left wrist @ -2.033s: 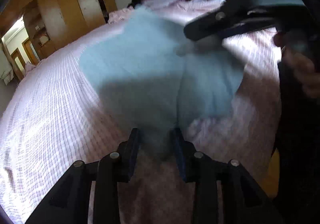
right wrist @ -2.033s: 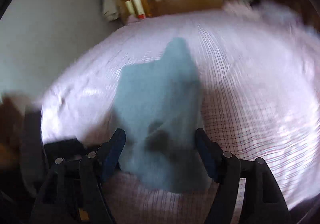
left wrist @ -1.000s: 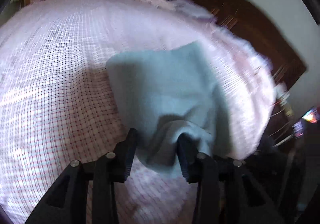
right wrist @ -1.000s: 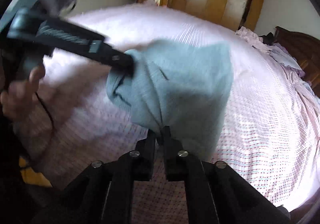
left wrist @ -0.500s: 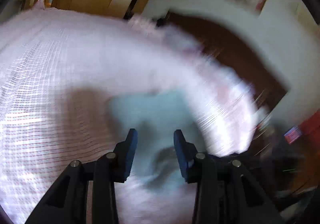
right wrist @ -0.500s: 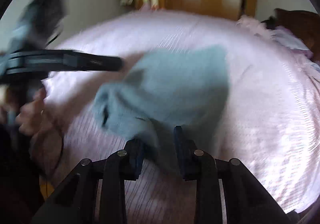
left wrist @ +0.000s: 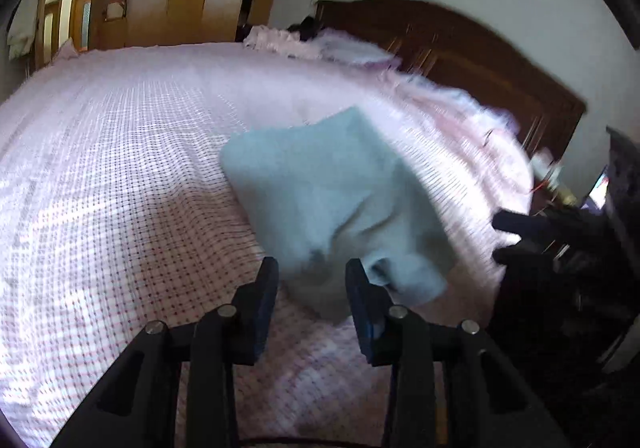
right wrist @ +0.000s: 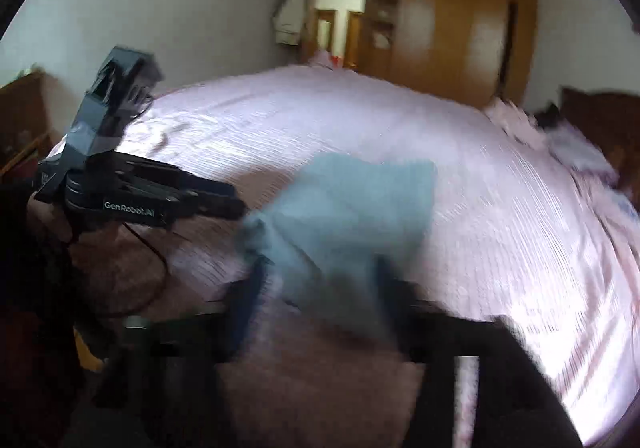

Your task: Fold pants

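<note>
The light blue pants [left wrist: 332, 199] lie folded into a compact bundle on the pink checked bed [left wrist: 120, 175], near its edge. My left gripper [left wrist: 312, 288] is open, its jaws apart just in front of the bundle's rumpled near corner, holding nothing. My right gripper [right wrist: 316, 288] is open and blurred, its jaws either side of the bundle's near edge [right wrist: 352, 215]. The left gripper also shows in the right wrist view [right wrist: 236, 203], left of the pants and apart from them. The right gripper's tips show in the left wrist view [left wrist: 500, 240], right of the bundle.
A dark wooden headboard [left wrist: 460, 47] and pillows [left wrist: 344, 47] stand at the bed's head. A wooden wardrobe [right wrist: 452, 27] and doorway [right wrist: 340, 11] are beyond the bed. A cable [right wrist: 156, 260] hangs by the left gripper.
Both grippers held the pants a second ago. They have opened and let go, and the bundle now rests on the bed. The left gripper has drawn back to the left.
</note>
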`<act>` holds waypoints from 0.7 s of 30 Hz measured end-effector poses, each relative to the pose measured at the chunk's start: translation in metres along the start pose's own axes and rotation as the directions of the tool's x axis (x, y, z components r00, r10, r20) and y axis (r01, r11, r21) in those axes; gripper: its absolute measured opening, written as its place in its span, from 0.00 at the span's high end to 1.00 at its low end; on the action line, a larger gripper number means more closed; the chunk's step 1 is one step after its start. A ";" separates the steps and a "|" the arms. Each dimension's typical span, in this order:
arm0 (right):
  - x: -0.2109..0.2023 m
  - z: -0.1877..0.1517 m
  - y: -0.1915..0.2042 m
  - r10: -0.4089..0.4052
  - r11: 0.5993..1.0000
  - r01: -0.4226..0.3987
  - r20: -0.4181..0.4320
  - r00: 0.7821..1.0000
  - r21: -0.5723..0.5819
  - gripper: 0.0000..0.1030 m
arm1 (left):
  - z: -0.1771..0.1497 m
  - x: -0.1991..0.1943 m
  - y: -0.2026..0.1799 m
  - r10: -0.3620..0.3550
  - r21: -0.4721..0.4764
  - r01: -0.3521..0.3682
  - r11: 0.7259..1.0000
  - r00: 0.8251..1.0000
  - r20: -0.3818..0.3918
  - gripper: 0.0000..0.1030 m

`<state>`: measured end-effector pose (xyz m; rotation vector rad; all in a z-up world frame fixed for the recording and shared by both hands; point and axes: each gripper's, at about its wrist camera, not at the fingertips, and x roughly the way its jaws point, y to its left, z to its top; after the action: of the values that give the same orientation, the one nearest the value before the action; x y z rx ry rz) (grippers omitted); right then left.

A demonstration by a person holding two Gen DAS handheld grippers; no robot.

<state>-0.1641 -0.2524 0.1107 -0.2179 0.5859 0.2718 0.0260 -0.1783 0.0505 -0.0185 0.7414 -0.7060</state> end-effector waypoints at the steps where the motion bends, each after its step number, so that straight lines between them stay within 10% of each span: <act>1: 0.011 0.001 0.008 -0.008 0.999 0.008 -0.015 1.000 -0.033 0.45 | -0.003 0.000 -0.002 -0.014 -0.006 0.014 1.000 1.000 0.000 0.64; 2: 0.025 0.001 0.018 -0.033 0.996 0.031 -0.031 0.999 -0.081 0.49 | -0.003 0.001 -0.003 -0.020 -0.002 0.020 1.000 1.000 -0.005 0.64; 4: 0.055 -0.002 0.038 -0.096 0.977 0.083 -0.060 0.994 -0.195 0.99 | -0.005 0.006 -0.005 0.001 0.008 -0.001 1.000 1.000 -0.029 0.64; 15: 0.046 -0.033 0.011 -0.047 0.978 -0.001 -0.228 0.973 -0.208 1.00 | 0.000 0.033 0.028 -0.205 -0.252 0.184 0.950 0.977 -0.062 0.60; 19: 0.050 -0.036 0.007 -0.051 0.974 -0.007 -0.247 0.968 -0.225 1.00 | -0.004 0.021 0.045 -0.429 -0.345 0.390 0.854 0.902 -0.045 0.60; 21: 0.049 -0.034 0.008 -0.033 0.974 -0.024 -0.245 0.969 -0.226 1.00 | -0.004 0.004 0.057 -0.449 -0.359 0.427 0.830 0.893 0.024 0.60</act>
<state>-0.1451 -0.2447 0.0538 -0.4799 0.8024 0.3101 0.0592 -0.1363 0.0306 -0.5179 0.9306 -1.0056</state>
